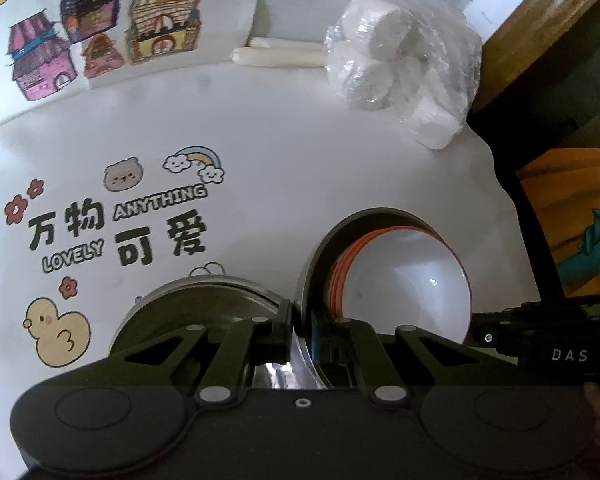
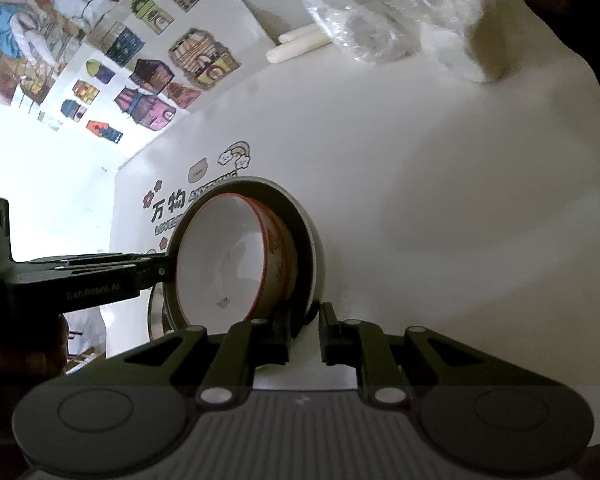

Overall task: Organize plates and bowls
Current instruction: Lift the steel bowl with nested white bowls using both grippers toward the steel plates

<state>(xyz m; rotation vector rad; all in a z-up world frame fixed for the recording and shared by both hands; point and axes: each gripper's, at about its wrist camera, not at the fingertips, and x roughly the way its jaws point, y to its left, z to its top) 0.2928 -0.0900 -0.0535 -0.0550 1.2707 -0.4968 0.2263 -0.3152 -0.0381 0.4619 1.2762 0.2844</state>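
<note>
A dark grey bowl (image 1: 320, 248) with a pale outside (image 2: 318, 248) has a white bowl with an orange rim (image 1: 400, 280) (image 2: 220, 264) nested inside it. My left gripper (image 1: 296, 320) is shut on the grey bowl's rim on one side, and it shows from the left in the right wrist view (image 2: 162, 272). My right gripper (image 2: 305, 320) is shut on the opposite rim and reaches in from the right in the left wrist view (image 1: 484, 336). A steel dish (image 1: 196, 304) (image 2: 155, 308) sits just beside the grey bowl, under my left finger.
The white table (image 1: 300, 140) carries cartoon stickers and a sheet of house drawings (image 1: 100, 28). At the back lie a plastic-wrapped pack of white rolls (image 1: 404, 64) (image 2: 380, 12) and two white sticks (image 1: 276, 58) (image 2: 296, 46). The table's edge (image 1: 500, 184) runs close on the right.
</note>
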